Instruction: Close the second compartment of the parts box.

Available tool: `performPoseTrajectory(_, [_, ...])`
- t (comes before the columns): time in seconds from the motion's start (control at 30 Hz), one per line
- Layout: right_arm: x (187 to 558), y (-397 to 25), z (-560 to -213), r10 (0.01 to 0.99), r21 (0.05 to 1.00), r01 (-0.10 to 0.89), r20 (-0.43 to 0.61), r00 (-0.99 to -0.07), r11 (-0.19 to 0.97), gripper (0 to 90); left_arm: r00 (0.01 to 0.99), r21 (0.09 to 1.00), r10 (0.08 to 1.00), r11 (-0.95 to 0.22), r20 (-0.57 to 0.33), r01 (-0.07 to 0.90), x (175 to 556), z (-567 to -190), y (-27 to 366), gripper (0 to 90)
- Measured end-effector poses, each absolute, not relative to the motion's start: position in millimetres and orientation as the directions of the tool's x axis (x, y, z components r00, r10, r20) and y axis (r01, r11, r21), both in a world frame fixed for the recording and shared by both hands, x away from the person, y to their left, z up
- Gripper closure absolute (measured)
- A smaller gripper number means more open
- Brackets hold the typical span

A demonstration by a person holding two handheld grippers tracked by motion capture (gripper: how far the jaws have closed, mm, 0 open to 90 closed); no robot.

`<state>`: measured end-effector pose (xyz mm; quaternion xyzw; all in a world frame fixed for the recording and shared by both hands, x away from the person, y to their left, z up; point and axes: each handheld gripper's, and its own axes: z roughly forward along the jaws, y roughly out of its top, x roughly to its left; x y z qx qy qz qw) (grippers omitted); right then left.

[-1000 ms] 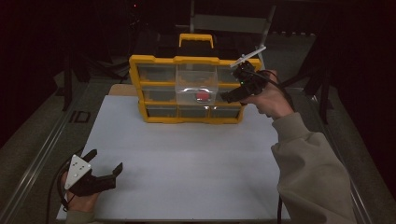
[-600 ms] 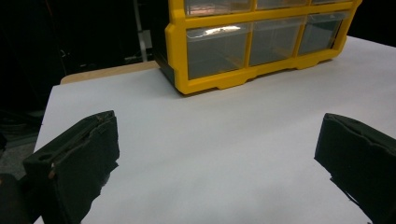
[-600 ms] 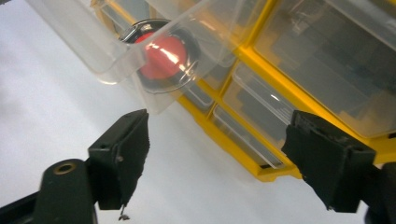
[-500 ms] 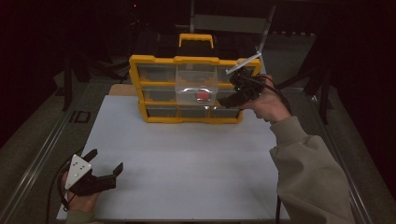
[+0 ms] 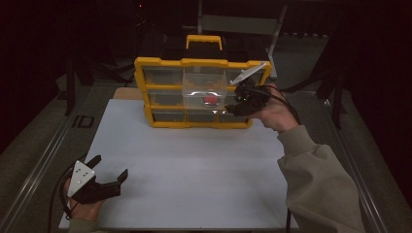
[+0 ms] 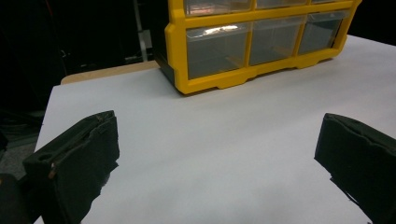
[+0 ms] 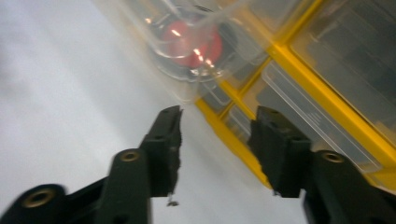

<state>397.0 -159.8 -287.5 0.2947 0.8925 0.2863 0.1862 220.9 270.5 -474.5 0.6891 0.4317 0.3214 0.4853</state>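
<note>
A yellow drawer cabinet (image 5: 163, 62) with clear drawers stands at the back of the white sheet. Its middle clear drawer (image 5: 204, 92) is pulled out and holds a round red object (image 5: 210, 99). My right gripper (image 5: 232, 104) hovers just right of that drawer, open, with nothing between its jaws. In the right gripper view the right gripper (image 7: 217, 123) points at the drawer's lower corner, below the red object (image 7: 194, 44). My left gripper (image 5: 109, 167) rests open at the sheet's near left corner. In the left gripper view the left gripper (image 6: 219, 149) faces the cabinet (image 6: 212, 81) from afar.
The white sheet (image 5: 194, 165) covers the table between the two grippers. A yellow carry handle (image 5: 204, 40) tops the cabinet. Metal rails (image 5: 46, 160) run along both table sides. Dark stands and a pale frame (image 5: 272, 29) rise behind the cabinet.
My right gripper has moved left and slightly down, closer to the pulled-out drawer. The left gripper has stayed where it was.
</note>
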Motion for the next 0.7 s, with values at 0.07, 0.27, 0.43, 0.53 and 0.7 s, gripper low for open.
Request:
performPoseTrajectory(0.07, [396, -158, -288, 0.620, 0.618, 0.410, -0.162, -0.768, 0.670, 59.1, 0.420, 0.947, 0.907, -0.155, 0.024, 0.282, 221, -474, 271, 0.4])
performPoseTrajectory(0.27, [391, -153, -293, 0.584, 0.612, 0.383, -0.162, -0.795, 0.692, 68.9, 0.422, 0.946, 0.906, -0.156, 0.024, 0.282, 221, -474, 270, 0.4])
performPoseTrajectory(0.43, [391, -150, -297, 0.582, 0.628, 0.371, -0.164, -0.796, 0.685, 84.0, 0.421, 0.946, 0.907, -0.159, 0.027, 0.282, 220, -474, 271, 0.4])
performPoseTrajectory(0.53, [390, -149, -299, 0.579, 0.628, 0.363, -0.172, -0.797, 0.688, 87.6, 0.421, 0.946, 0.907, -0.159, 0.026, 0.283, 221, -474, 271, 0.4])
performPoseTrajectory(0.7, [391, -145, -303, 0.581, 0.633, 0.367, -0.162, -0.798, 0.682, 89.3, 0.421, 0.946, 0.907, -0.160, 0.027, 0.282, 220, -474, 271, 0.4])
